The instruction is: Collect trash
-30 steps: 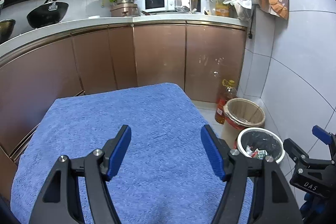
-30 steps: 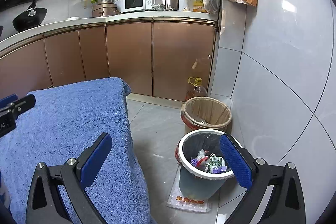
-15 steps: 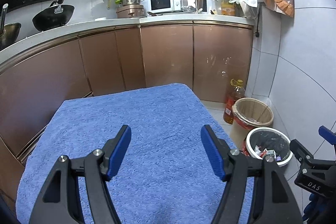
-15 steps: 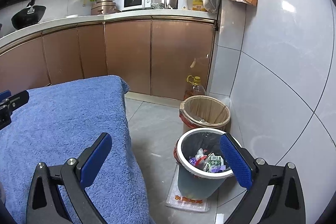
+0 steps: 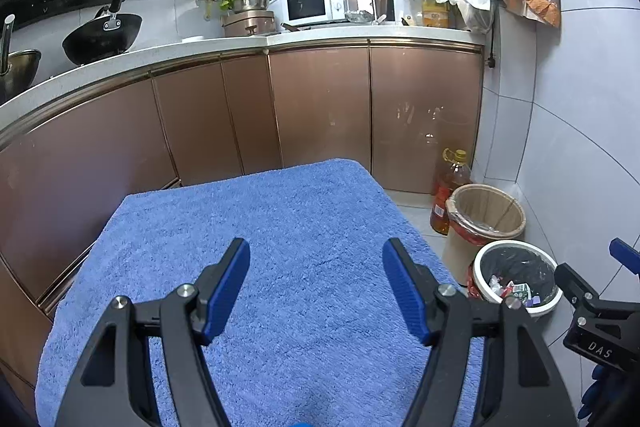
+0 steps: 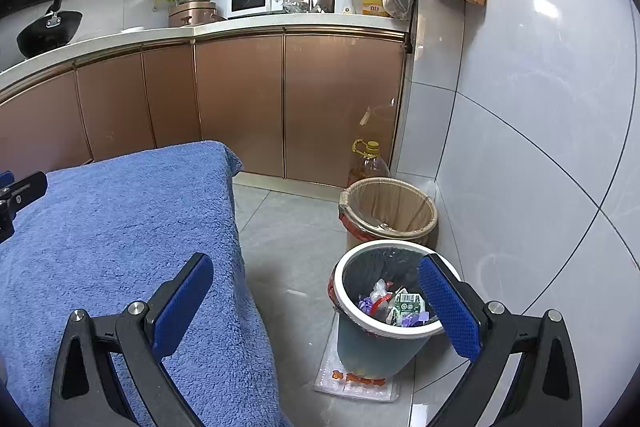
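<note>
A white-rimmed trash bin (image 6: 347, 301) with a black liner stands on the floor by the tiled wall and holds several wrappers (image 6: 394, 305). It also shows in the left wrist view (image 5: 486, 259). My left gripper (image 5: 316, 285) is open and empty above a blue towel (image 5: 260, 227) that covers the table. My right gripper (image 6: 316, 295) is open and empty, held above the towel's right edge (image 6: 120, 227) and the floor, left of and above the bin. No trash shows on the towel.
A second bin (image 6: 424, 223) with a tan liner stands behind the white one, with an oil bottle (image 6: 368, 163) behind it. Brown kitchen cabinets (image 5: 320, 111) run along the back. A clear flat packet (image 6: 356, 379) lies under the bin.
Both grippers have drawn back and risen slightly, so the cabinets and bins sit lower in view. Both stay open and empty.
</note>
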`<state>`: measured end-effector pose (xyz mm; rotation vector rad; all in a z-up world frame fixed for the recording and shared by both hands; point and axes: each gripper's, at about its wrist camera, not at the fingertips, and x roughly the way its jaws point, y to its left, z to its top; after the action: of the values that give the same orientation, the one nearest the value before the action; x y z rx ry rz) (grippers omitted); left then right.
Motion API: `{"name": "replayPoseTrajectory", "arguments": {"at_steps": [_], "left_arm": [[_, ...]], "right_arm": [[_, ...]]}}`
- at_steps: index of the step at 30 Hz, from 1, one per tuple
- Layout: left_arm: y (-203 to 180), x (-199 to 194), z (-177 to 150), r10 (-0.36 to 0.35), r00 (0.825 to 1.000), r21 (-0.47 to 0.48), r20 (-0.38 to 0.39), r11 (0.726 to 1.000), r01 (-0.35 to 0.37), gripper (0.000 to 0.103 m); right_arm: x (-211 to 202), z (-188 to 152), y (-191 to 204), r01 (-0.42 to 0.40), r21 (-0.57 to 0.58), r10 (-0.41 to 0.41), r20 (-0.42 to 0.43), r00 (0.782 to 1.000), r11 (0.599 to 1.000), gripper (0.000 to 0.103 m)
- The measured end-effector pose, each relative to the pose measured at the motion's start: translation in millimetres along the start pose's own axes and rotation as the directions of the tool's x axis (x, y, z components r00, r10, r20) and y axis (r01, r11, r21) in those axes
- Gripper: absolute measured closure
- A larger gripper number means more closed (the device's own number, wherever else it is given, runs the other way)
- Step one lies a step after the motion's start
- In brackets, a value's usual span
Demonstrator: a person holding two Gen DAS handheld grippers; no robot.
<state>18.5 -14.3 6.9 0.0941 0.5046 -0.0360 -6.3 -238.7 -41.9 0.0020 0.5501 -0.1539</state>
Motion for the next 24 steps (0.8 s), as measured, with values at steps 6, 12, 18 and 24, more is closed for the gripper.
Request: {"name": "replayPoseTrajectory", "arguments": {"at_steps": [6, 12, 18, 24], "left_arm": [[-0.6, -0.7, -0.8, -0.002, 1.000, 0.005, 0.003, 1.000, 0.002, 0.036], [0.7, -0.3, -1.5, -0.005, 1.000, -0.001, 0.004, 1.000, 0.005, 0.036], [-0.6, -1.0, -2.1, -0.004, 1.000, 0.005, 0.006, 1.000, 0.004, 0.036], [1.1, -1.3, -2.3, 0.004, 1.000, 0.000, 0.012, 1.000, -0.004, 0.027]], "right_arm": [[2.1, -0.1, -1.2, -0.002, -0.004, 0.002, 0.000, 1.000, 1.000, 0.000], [3.3, 0.0, -1.8, -0.003, -0.005, 0.003, 0.001, 1.000, 1.000, 0.000], [3.5, 0.5, -1.8, -0.004, -0.005, 0.004, -0.004, 1.000, 1.000, 0.000], [4.1, 1.0, -2.9, -0.006, -0.008, 0.006, -0.004, 1.000, 1.000, 0.000]]}}
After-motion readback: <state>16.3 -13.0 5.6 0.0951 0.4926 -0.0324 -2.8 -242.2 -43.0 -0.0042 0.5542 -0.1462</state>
